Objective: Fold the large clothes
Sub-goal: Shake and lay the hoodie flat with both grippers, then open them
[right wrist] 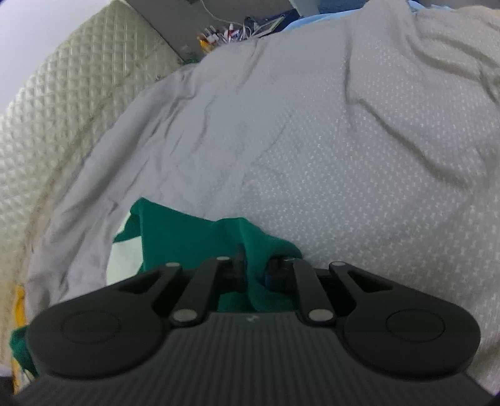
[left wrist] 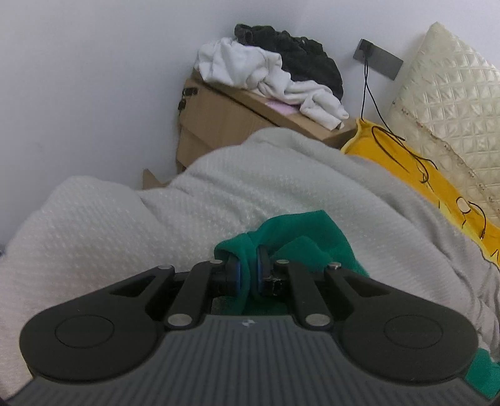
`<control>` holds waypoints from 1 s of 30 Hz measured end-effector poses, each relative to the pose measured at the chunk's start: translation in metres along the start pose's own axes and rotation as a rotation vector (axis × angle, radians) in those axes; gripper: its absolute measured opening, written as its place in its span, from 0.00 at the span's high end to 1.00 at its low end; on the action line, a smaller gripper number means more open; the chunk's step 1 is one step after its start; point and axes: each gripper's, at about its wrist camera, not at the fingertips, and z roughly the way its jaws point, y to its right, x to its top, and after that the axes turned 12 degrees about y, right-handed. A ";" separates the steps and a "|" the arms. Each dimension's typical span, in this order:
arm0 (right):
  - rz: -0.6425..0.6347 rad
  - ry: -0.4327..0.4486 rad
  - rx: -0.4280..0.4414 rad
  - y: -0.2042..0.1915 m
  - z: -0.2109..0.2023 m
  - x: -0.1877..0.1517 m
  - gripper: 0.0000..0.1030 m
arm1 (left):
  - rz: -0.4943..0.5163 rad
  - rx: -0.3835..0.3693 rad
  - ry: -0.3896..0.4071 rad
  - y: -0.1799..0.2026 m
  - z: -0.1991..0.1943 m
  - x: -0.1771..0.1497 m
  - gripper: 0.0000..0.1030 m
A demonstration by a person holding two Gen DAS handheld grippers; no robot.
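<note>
A green garment [left wrist: 300,237] is bunched between the blue pads of my left gripper [left wrist: 248,268], which is shut on a fold of it just above a pale textured bedspread [left wrist: 125,225]. In the right wrist view the same green garment [right wrist: 187,231] is pinched by my right gripper [right wrist: 254,265], shut on another fold. The cloth trails to the left and under the gripper body, with a white patch [right wrist: 125,259] showing beside it. The rest of the garment is hidden below both grippers.
A cardboard box [left wrist: 225,118] stands by the wall, heaped with white cloth [left wrist: 265,78] and a dark garment [left wrist: 303,59]. A yellow sheet [left wrist: 431,181] with a black cable [left wrist: 368,93] lies along a quilted cream headboard [left wrist: 453,93]. Clutter [right wrist: 231,29] lies beyond the bed.
</note>
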 end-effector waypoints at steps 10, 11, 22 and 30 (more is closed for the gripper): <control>0.002 -0.033 -0.039 -0.018 -0.049 -0.003 0.49 | -0.006 -0.063 -0.045 -0.018 -0.040 0.012 0.33; -0.007 -0.032 -0.034 -0.024 -0.054 -0.002 0.29 | 0.010 -0.069 -0.037 -0.019 -0.050 0.013 0.33; -0.266 -0.063 0.101 -0.075 -0.184 -0.051 0.18 | 0.186 -0.252 -0.003 0.008 -0.216 -0.002 0.29; -0.424 -0.041 0.355 -0.109 -0.290 -0.098 0.18 | 0.281 -0.480 -0.052 0.065 -0.333 -0.050 0.29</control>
